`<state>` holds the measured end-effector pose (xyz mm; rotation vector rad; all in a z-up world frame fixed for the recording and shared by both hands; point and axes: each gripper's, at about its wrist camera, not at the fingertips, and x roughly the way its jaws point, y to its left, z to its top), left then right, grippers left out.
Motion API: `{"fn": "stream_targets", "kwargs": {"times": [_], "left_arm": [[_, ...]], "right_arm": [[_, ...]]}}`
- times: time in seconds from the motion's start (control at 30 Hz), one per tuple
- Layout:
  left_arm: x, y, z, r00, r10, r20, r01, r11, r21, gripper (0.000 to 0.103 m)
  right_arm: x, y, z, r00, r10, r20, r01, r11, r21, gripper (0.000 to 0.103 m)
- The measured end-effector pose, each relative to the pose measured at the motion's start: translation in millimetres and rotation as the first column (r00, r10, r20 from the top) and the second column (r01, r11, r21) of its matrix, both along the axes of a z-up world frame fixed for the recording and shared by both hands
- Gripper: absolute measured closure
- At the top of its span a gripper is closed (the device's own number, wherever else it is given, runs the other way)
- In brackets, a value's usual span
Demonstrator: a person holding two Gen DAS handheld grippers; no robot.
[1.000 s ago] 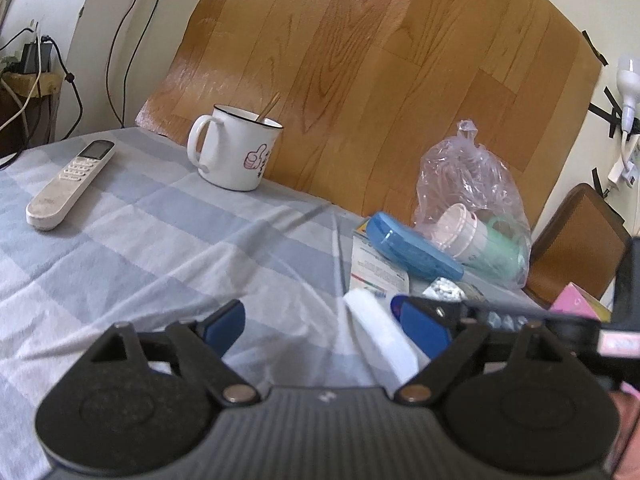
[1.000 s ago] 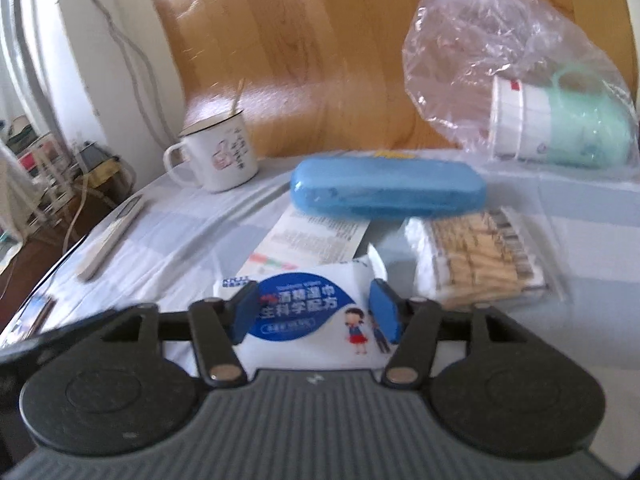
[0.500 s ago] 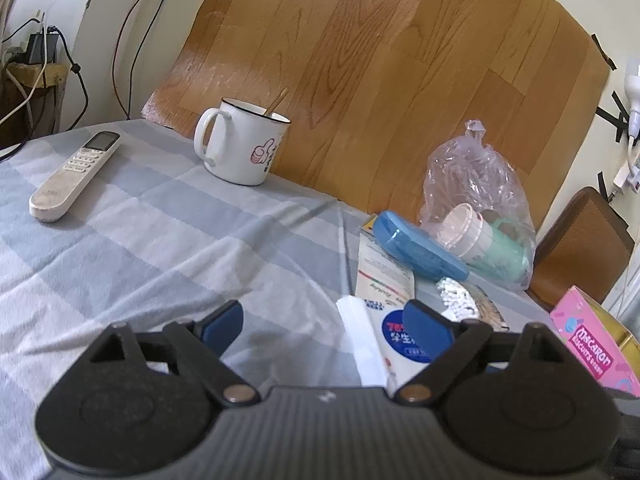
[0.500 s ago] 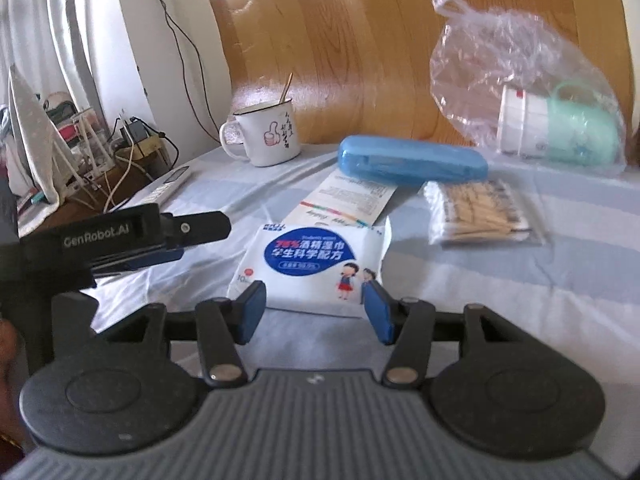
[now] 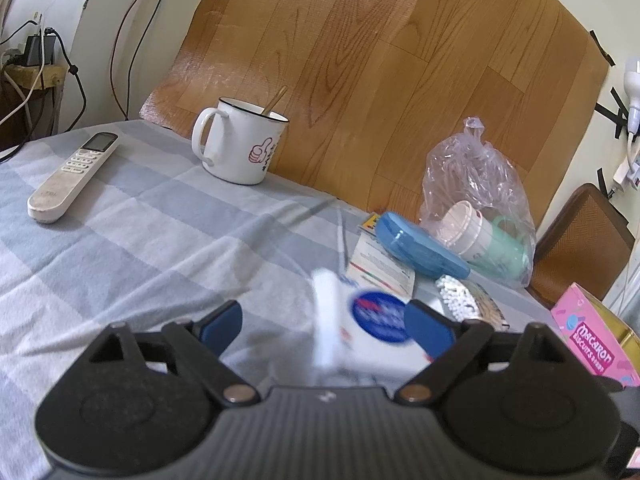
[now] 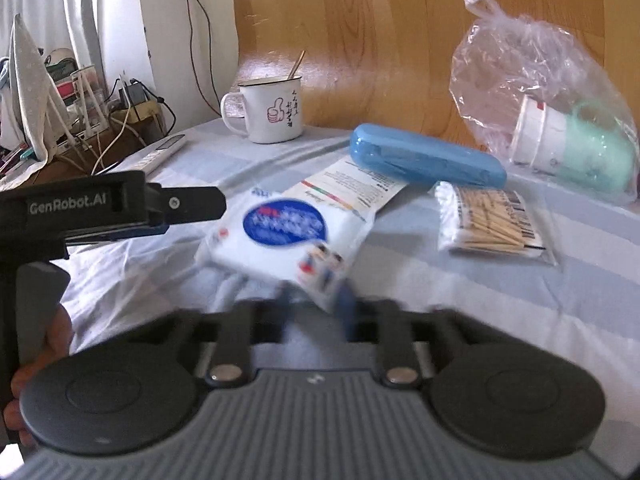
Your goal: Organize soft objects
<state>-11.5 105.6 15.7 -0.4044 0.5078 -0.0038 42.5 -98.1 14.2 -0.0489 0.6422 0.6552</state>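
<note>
The right gripper (image 6: 316,304) had just been closing, and its blurred fingers (image 6: 347,308) pinched the near corner of the white wipes packet (image 6: 280,236), which tilted up off the checked tabletop (image 6: 480,292). The left gripper (image 5: 326,326) stood wide apart and held nothing; in the left wrist view the packet (image 5: 360,332) sat between its fingers (image 5: 430,326), closer to the right one. A cotton swab bag (image 6: 492,220) lay beside it.

both my wrist cameras look forward and down, close over the checked-cloth counter (image 5: 120,240); both share the white enamel mug (image 5: 239,145) (image 6: 269,114) and wood-grain backboard (image 5: 380,60) (image 6: 360,40).
</note>
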Motion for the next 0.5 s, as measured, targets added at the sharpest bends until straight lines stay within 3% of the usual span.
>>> {"fn": "stream_targets", "kwargs": {"times": [0.07,0.5], "left_arm": [[0.8,-0.6,-0.1,1.000,-0.003,-0.002,0.003,1.000,0.002,0.012],[1.3,1.9,0.1,1.000,-0.013,-0.006,0.013,1.000,-0.017,0.012]], "right_arm": [[-3.0,-0.8,-0.8,1.000,-0.017,0.010,0.017,1.000,-0.007,0.100],[-34.0,-19.5,3.1,0.997,-0.048,0.055,0.050,0.998,-0.036,0.100]]}}
